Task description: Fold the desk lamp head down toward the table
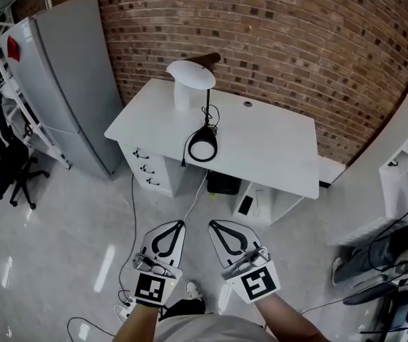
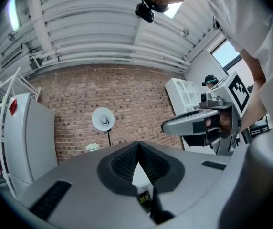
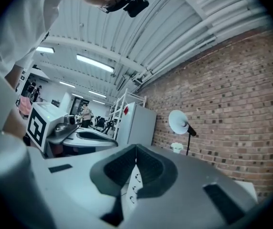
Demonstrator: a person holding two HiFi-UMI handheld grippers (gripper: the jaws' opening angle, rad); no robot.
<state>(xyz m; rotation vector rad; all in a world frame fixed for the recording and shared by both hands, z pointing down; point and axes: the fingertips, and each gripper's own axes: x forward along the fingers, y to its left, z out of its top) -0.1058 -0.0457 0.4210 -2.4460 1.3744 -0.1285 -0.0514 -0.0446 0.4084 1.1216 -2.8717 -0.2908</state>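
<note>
- Left gripper (image 1: 182, 224): jaws closed tip to tip, with nothing held. Its own view confirms this.
- Right gripper (image 1: 212, 224): jaws likewise closed and empty.
- The two grippers sit side by side, close but not touching. Both point level at the desk from over the floor, well short of its front edge.
- Desk lamp (image 1: 206, 120): stands on the left half of the white desk (image 1: 275, 144). Its ring base (image 1: 202, 149) is near the front edge.
- A black stem rises from the base. The lamp head (image 1: 191, 73) is raised high, and in both gripper views its face turns toward the grippers, against the brick wall (image 1: 297, 41).
- Cord (image 1: 187, 152): loops round the base and its end lies at the desk's front edge.
- White pot (image 1: 182, 97): stands on the desk near the back edge, behind the lamp.
- Desk edges: the back edge is at the wall and the drawers (image 1: 145, 168) are under the left end. The right half of the top is bare.
- Floor (image 1: 83, 241): an open stretch lies between the grippers and the desk front.
- Sides: a grey cabinet (image 1: 68, 84) stands just left of the desk, apart from it. A white shelf unit (image 1: 404, 169) and floor cables are well to the right.
</note>
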